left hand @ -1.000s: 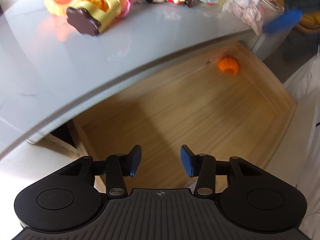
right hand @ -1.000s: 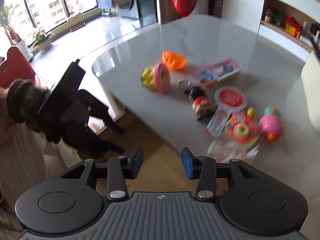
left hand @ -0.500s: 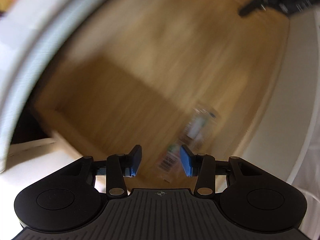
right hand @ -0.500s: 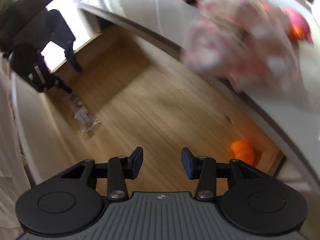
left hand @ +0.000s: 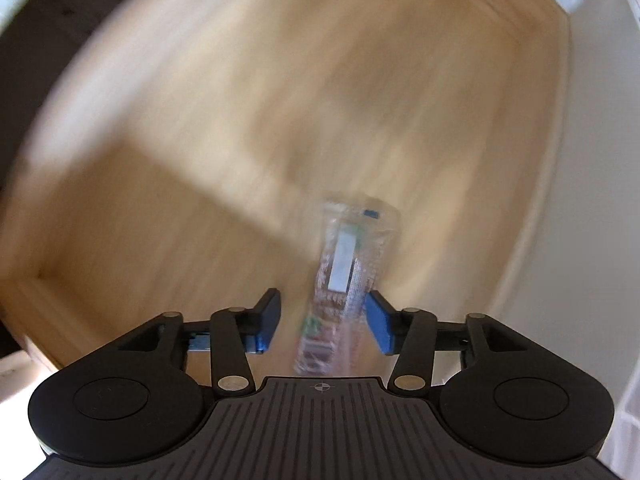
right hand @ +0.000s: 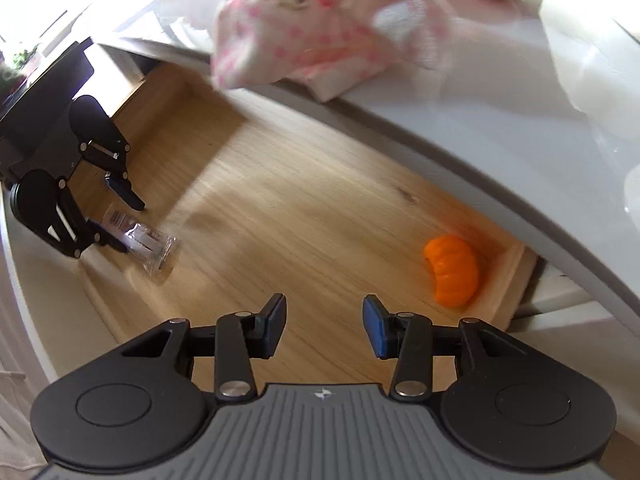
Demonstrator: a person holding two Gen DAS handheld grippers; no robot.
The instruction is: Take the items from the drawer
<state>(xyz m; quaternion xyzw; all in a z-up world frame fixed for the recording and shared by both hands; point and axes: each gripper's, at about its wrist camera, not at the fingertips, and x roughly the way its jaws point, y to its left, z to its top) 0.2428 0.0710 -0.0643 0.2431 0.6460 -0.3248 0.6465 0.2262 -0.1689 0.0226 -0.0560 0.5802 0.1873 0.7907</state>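
Below the grey worktop [right hand: 500,120], a wooden drawer [right hand: 304,216] is standing open. Its clear packet [left hand: 348,272], lying near the left front wall, looks light, crinkly and slippery; the left gripper [left hand: 322,322] is straddling it crosswise, jaws opening, not pressing. An orange pumpkin [right hand: 454,270] is waiting far right, firmer and rounder; the right gripper [right hand: 324,326] is hovering, jaws parted, empty.

Pale glossy table [right hand: 500,128] in a daylit room

The table's rounded grey edge curves across the right wrist view, its top sheened with soft reflections. Strong daylight floods in from a window [right hand: 36,8] at the upper left, where green leaves [right hand: 20,60] show against the glare. White fabric [right hand: 16,320] lines the left border.
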